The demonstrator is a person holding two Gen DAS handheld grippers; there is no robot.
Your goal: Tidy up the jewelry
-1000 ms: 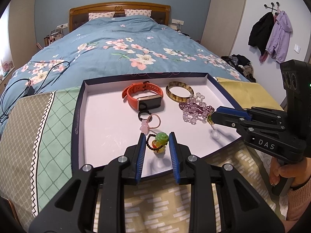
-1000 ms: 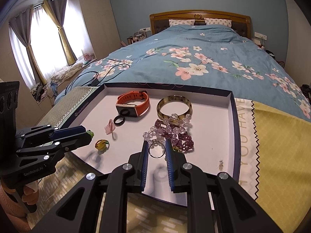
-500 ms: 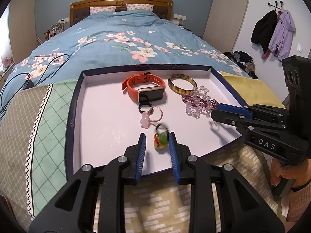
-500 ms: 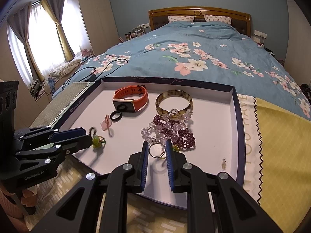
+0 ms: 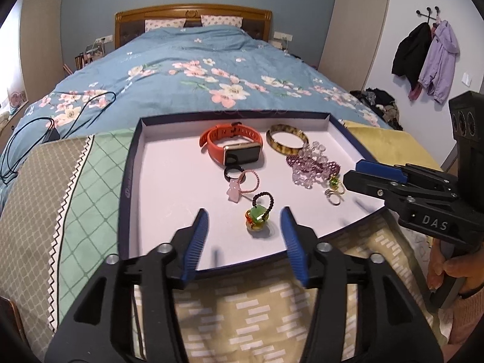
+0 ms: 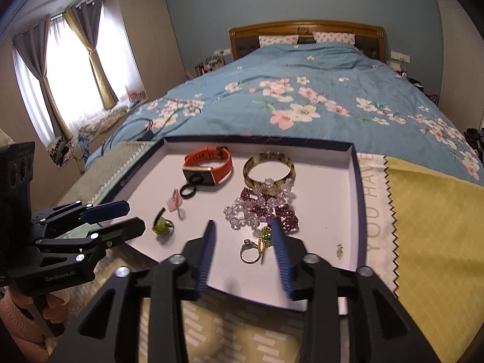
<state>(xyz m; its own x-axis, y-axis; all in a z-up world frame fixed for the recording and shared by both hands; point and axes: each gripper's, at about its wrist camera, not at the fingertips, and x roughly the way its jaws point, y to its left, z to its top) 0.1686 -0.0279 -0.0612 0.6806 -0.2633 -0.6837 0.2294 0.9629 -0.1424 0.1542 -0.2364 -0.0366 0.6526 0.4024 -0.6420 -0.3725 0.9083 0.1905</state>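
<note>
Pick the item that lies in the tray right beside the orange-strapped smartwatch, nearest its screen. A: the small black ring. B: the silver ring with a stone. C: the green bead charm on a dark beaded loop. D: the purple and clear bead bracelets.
A: the small black ring lies just in front of the orange-strapped smartwatch, by its screen, on the white floor of the tray; the other three lie farther off.

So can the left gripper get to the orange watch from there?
Probably yes. The left gripper, jaws opening, has only the green bead ring and pink bear hair tie lying low before the orange watch, so it could pass over them.
</note>
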